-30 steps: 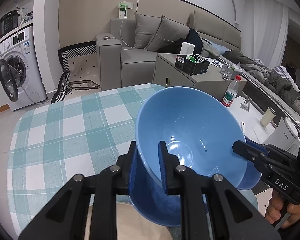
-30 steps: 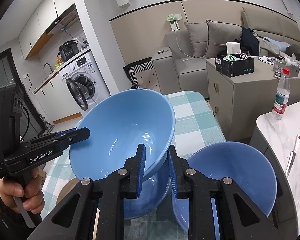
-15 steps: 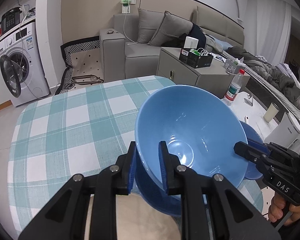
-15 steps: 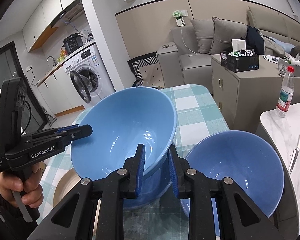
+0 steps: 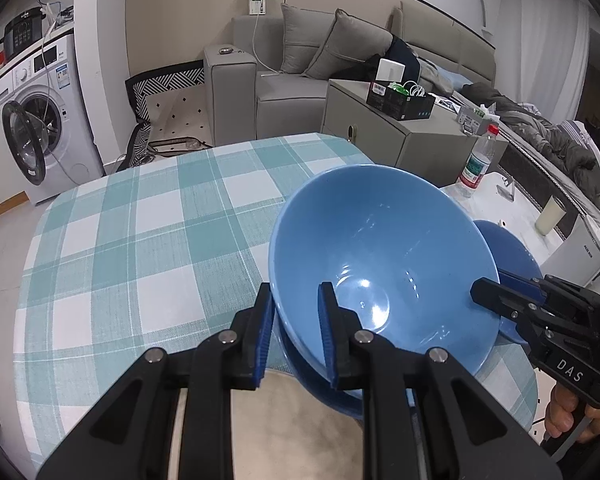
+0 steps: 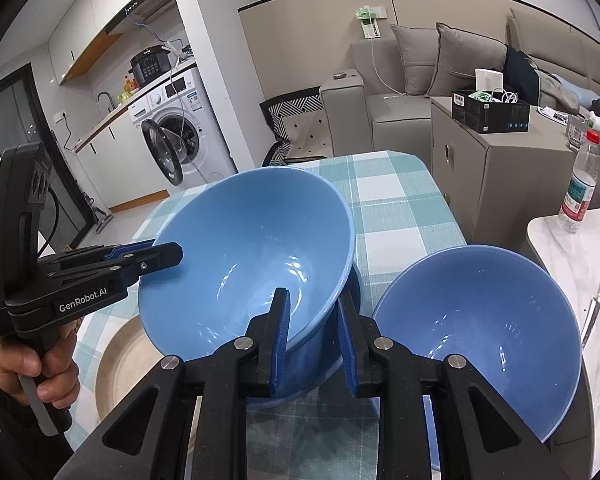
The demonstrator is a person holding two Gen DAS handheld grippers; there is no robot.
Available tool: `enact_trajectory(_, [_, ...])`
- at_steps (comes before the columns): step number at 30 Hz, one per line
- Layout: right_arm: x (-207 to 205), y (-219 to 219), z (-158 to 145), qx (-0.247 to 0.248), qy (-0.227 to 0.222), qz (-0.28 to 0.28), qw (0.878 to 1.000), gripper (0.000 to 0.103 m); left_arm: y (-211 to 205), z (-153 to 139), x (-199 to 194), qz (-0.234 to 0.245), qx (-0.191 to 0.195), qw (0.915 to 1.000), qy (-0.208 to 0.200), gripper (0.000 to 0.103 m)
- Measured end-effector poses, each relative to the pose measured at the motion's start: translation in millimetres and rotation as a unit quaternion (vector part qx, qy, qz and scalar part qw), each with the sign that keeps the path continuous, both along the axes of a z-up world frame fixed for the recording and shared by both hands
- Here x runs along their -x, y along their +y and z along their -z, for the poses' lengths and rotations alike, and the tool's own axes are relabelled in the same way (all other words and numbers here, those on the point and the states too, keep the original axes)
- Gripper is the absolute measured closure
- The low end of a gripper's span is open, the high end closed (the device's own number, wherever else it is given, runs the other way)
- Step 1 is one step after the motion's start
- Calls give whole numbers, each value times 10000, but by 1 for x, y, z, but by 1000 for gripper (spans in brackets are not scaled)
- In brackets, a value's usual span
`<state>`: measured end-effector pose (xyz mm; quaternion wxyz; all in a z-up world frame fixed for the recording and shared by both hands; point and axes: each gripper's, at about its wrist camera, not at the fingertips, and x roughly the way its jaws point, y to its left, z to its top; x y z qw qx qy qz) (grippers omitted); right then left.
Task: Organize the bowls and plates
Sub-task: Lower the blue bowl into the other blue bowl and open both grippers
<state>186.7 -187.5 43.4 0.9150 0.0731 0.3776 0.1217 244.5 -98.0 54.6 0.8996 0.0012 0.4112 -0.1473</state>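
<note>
Left wrist: both grippers' jaws pinch light-blue bowl rim.

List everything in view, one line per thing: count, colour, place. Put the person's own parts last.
light blue bowl: 1, light blue, tilted, held over the lower bowl.
lower bowl: 1, darker blue, under the held bowl.
third bowl: 1, blue, table's right edge.
plate: 1, beige, table's near left.
tablecloth: 1, teal and white check.
water bottle: 1, clear with a red cap, marble top.
washing machine: 1, white, door open.
sofa: 1, grey, back wall.
left gripper: 1, black, shut on the light blue bowl's rim.
right gripper: 1, black, shut on the opposite rim.
</note>
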Motion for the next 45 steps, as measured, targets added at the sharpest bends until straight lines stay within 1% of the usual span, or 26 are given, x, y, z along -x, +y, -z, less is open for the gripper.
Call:
enact_trajectory(5, [-1, 0, 4, 88, 73, -25, 9999, 80, 1, 9, 1, 8, 24, 10000, 96, 84])
enact_trajectory(9, [-2, 2, 8, 183, 124, -25, 9998, 80, -2, 13, 1, 22, -39, 9999, 135, 84])
enact_trajectory(15, [-3, 4, 13, 395, 139, 14, 9991, 79, -6, 17, 2, 55, -116, 9998, 174, 84])
enact_trajectory(26, [-4, 16, 21, 742, 190, -53, 9971, 76, -3, 27, 3, 38, -118, 9994, 330, 82])
enact_trajectory(31, [-4, 17, 23, 838, 186, -62, 9963, 75, -4, 27, 4, 61, -161, 9994, 300, 81])
enact_trajectory(36, [-4, 18, 23, 891, 194, -102, 9958, 73, -9, 28, 6, 103, -289, 9992, 265, 77])
enact_trajectory(37, [-4, 18, 24, 893, 204, -130, 9957, 71, -9, 28, 7, 105, -285, 9992, 263, 75])
enact_trajectory(40, [-4, 15, 23, 771, 202, -197, 9966, 64, -9, 28, 6, 164, -249, 9990, 332, 69])
enact_trajectory(41, [-4, 15, 22, 776, 187, -202, 9966, 62, -9, 29, 5, 192, -267, 9988, 369, 66])
enact_trajectory(43, [-2, 13, 20, 761, 118, -214, 9968, 58, -10, 29, 7, 205, -309, 9987, 349, 63])
enact_trajectory(45, [-1, 10, 16, 680, 52, -222, 9974, 55, -11, 29, 8, 220, -290, 9987, 350, 55])
